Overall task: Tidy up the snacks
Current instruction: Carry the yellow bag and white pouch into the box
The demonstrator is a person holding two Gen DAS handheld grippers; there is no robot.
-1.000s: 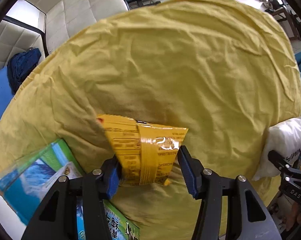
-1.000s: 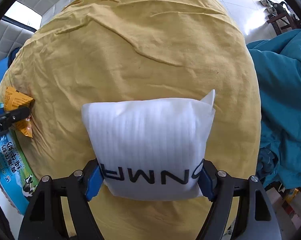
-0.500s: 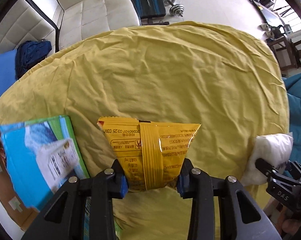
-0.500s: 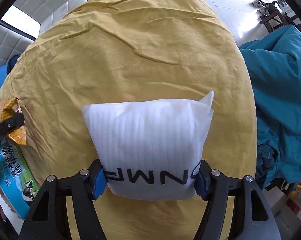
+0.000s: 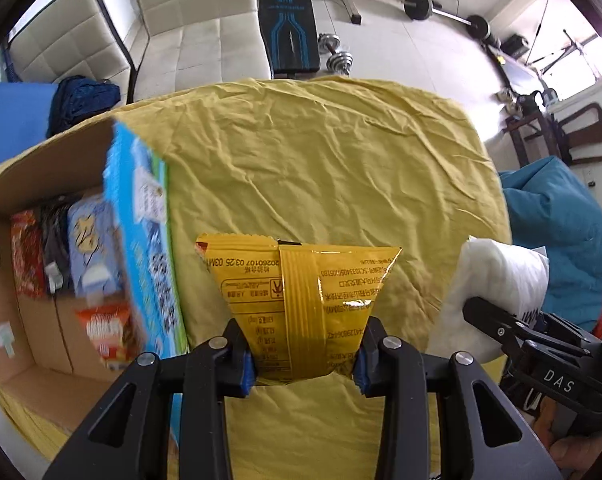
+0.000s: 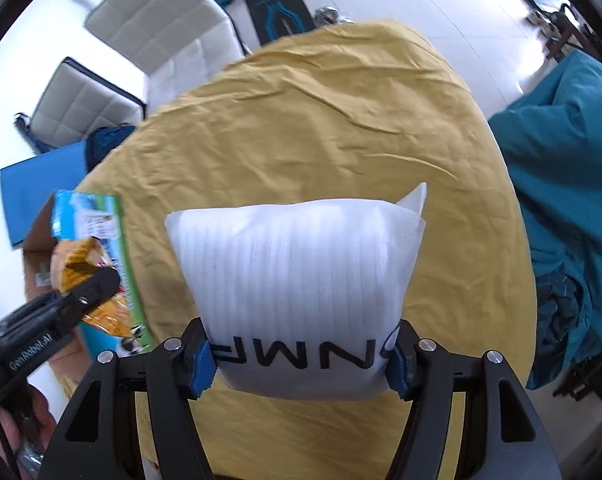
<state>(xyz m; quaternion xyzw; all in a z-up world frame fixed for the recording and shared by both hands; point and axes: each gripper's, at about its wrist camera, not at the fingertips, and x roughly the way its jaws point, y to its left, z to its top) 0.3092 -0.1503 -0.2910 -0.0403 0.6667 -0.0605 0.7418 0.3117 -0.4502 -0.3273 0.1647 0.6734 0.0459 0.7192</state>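
- The left gripper (image 5: 303, 354) is clamping its jaws on the lower end of a yellow snack packet (image 5: 301, 300), low in the frame's centre.
- The right gripper (image 6: 299, 356) is pinching a white foam pouch (image 6: 297, 280) at centre frame, above the yellow cloth (image 6: 321, 120).
- A cardboard box (image 5: 41, 272) is sitting at left, holding other snacks.

Yellow snack packet (image 5: 301, 304) with dark print; white ribbed foam pouch (image 6: 297, 280) with black lettering; mustard-yellow cloth (image 5: 321, 168); blue-and-green printed carton (image 5: 141, 216), brown inside.
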